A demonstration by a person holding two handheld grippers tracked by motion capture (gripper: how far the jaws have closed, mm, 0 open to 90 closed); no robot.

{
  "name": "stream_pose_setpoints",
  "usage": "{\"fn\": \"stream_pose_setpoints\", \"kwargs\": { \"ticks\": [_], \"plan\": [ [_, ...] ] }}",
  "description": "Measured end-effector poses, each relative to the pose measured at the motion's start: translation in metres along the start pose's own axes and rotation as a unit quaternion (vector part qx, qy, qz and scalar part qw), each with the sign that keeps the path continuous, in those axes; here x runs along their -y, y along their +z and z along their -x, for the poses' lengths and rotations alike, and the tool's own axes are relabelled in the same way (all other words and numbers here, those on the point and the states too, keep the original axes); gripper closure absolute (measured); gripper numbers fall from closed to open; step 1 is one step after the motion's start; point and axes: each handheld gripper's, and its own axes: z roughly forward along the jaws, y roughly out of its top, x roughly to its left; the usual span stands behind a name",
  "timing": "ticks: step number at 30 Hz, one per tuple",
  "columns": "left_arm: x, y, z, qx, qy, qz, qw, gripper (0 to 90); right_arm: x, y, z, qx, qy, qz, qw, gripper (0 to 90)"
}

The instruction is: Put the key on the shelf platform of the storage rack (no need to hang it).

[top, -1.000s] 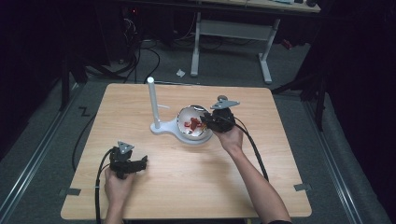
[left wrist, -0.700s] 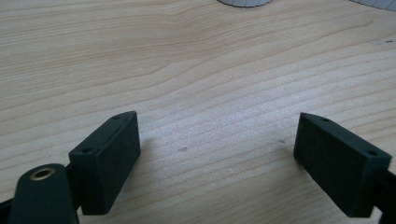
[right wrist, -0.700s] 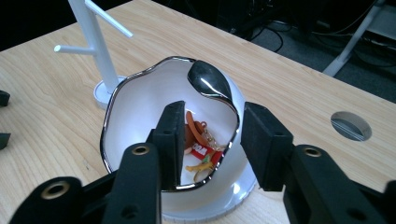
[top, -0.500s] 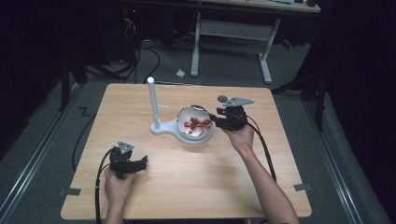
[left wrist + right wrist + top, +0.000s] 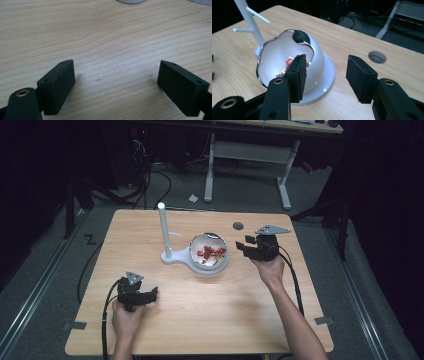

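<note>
A shiny metal bowl point(image 5: 209, 251) sits tilted on the round white base of a stand point(image 5: 172, 256) at the table's middle, with small red pieces point(image 5: 211, 252) inside it. My right gripper point(image 5: 245, 246) hovers just right of the bowl, open and empty. In the right gripper view the bowl point(image 5: 287, 57) lies straight ahead of the right gripper point(image 5: 327, 72), partly behind its left jaw, and the red pieces point(image 5: 287, 61) show inside. My left gripper point(image 5: 151, 294) rests at the front left, open. In the left gripper view the left gripper point(image 5: 115, 82) has bare wood between its jaws.
A white post with thin pegs point(image 5: 162, 227) rises from the stand left of the bowl. A round cable hole point(image 5: 238, 226) is in the table behind the right gripper. A desk frame and cables stand on the floor beyond the far edge.
My right gripper has drawn back to the right, away from the bowl's rim. The left gripper has stayed where it was.
</note>
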Motion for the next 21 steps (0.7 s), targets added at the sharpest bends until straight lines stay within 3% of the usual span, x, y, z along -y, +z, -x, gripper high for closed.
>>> {"fn": "stream_pose_setpoints", "kwargs": {
  "ticks": [11,15,21],
  "plan": [
    [0.0,0.0,0.0,0.0,0.0,0.0,1.0,15.0,0.003,-0.02,0.008,0.009,0.003,0.004,0.9999,50.4],
    [0.0,0.0,0.0,0.0,0.0,0.0,1.0,15.0,0.008,-0.025,0.013,0.006,0.017,0.013,0.9998,50.6],
    [0.0,0.0,0.0,0.0,0.0,0.0,1.0,15.0,0.016,-0.029,0.018,0.01,0.024,0.002,0.9997,50.6]
  ]
}}
